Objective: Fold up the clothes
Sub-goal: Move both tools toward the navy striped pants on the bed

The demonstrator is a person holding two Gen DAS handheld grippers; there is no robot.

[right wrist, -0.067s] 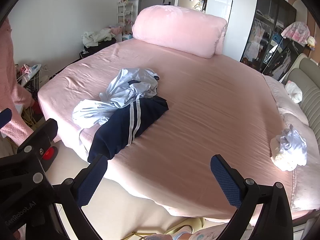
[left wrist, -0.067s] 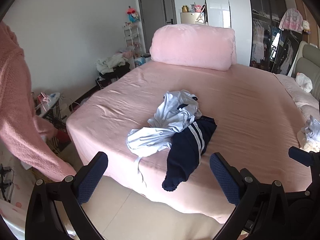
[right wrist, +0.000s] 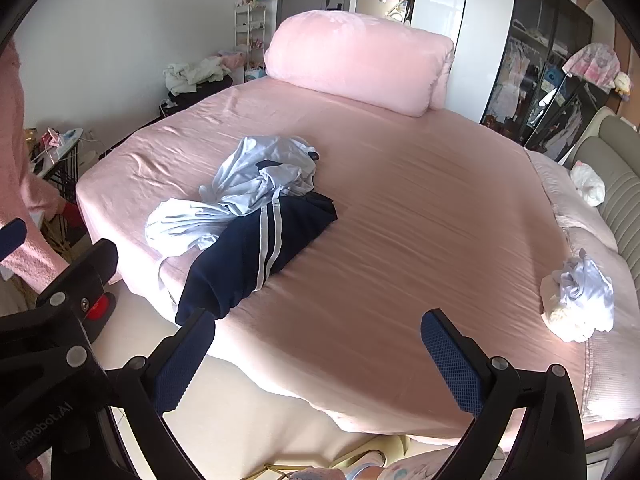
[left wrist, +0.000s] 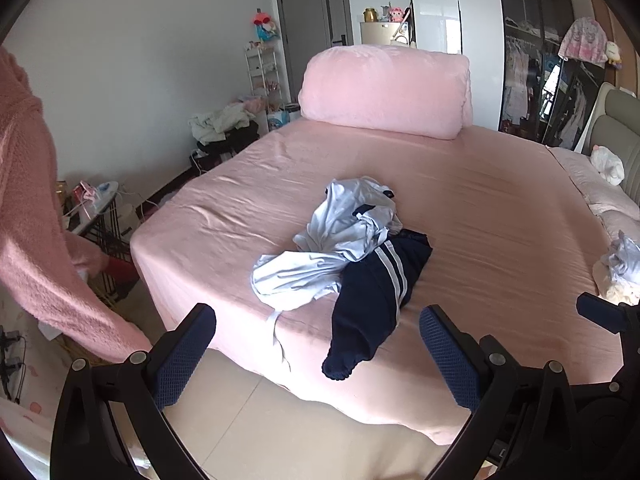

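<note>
In the left wrist view, the left gripper (left wrist: 316, 354) is hovering with its jaws spread wide and empty, short of the bed (left wrist: 480, 208). A light blue shirt (left wrist: 328, 240) and navy trousers (left wrist: 376, 296) are lying crumpled together near the bed's front edge, exactly as a moment ago.

In the right wrist view, the right gripper (right wrist: 318, 360) is hanging wide and empty too. The shirt (right wrist: 240, 196) is overlapping the trousers (right wrist: 256, 256); a small white bundle (right wrist: 576, 300) is sitting at the bed's (right wrist: 420, 208) right side. Nothing has shifted.

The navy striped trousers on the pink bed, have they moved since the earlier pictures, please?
No. The navy striped trousers lie as before at the pink bed's near edge.
</note>
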